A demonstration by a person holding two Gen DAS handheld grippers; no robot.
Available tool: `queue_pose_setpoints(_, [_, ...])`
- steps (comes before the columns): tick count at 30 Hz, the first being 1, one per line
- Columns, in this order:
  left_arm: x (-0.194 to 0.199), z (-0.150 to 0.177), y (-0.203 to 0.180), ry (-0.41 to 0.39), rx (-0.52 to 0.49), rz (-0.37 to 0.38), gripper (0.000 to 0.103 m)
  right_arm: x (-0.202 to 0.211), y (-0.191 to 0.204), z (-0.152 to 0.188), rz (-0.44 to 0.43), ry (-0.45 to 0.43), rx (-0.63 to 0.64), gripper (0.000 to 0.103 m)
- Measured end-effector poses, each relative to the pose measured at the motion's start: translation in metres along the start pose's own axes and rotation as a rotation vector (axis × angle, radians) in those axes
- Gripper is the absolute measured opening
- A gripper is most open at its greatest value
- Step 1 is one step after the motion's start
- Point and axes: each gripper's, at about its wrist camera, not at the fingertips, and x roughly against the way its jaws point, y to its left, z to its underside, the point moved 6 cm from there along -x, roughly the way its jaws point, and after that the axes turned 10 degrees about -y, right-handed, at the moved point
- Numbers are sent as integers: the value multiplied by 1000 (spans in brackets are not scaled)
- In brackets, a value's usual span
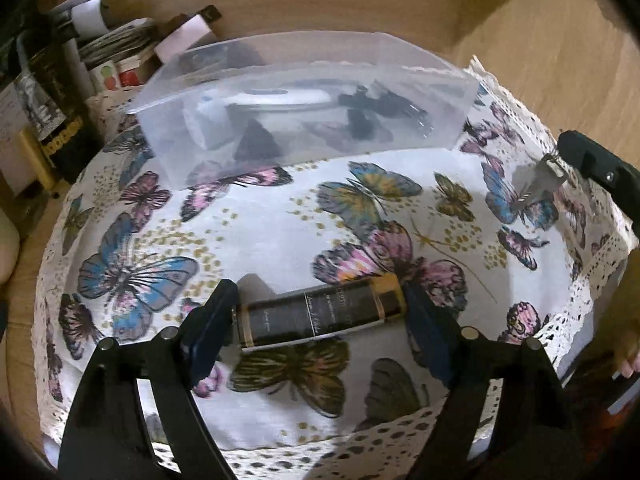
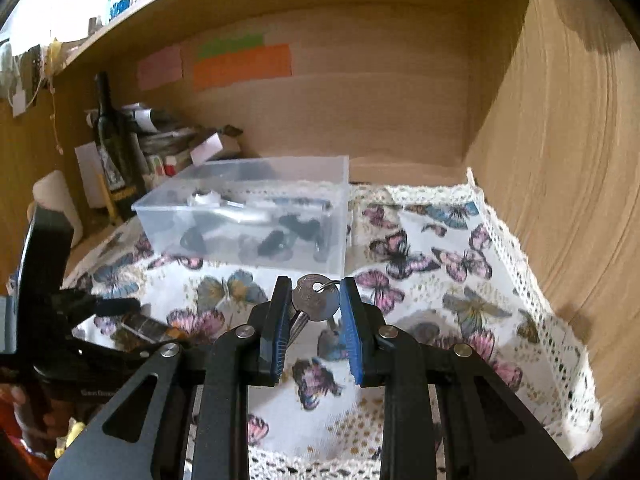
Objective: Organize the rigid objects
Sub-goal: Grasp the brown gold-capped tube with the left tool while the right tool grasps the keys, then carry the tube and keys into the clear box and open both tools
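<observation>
My left gripper (image 1: 320, 312) is shut on a dark flat box with gold trim (image 1: 316, 316), held crosswise just above the butterfly cloth (image 1: 256, 224). The box also shows in the right wrist view (image 2: 148, 328). My right gripper (image 2: 314, 300) is shut on a silver key (image 2: 314, 302) with a ring, lifted above the cloth. The key shows in the left wrist view (image 1: 540, 184) at the far right. A clear plastic container (image 1: 304, 100) holding several dark and white items stands beyond both grippers; it also shows in the right wrist view (image 2: 248, 220).
A dark bottle (image 2: 114, 160), papers and small boxes (image 2: 172, 140) crowd the back left of the wooden shelf. The wooden side wall (image 2: 560, 160) rises on the right. Coloured sticky notes (image 2: 240, 64) hang on the back wall.
</observation>
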Motion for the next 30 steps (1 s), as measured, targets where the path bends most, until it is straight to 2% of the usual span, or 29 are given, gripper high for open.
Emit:
queue_pose_setpoints(10, [43, -56, 42, -203, 66, -44, 83, 0, 19, -52, -44, -113, 38, 22])
queue_pose_setpoints(18, [54, -108, 65, -306, 64, -71, 83, -18, 33, -91, -78, -175, 70, 22])
queue_pose_setpoints(24, [37, -136, 67, -306, 31, -57, 83, -43, 40, -107, -100, -172, 87, 22])
queue_pose_setpoints(30, [0, -141, 57, -246, -18, -44, 83, -78, 43, -97, -127, -95, 73, 22])
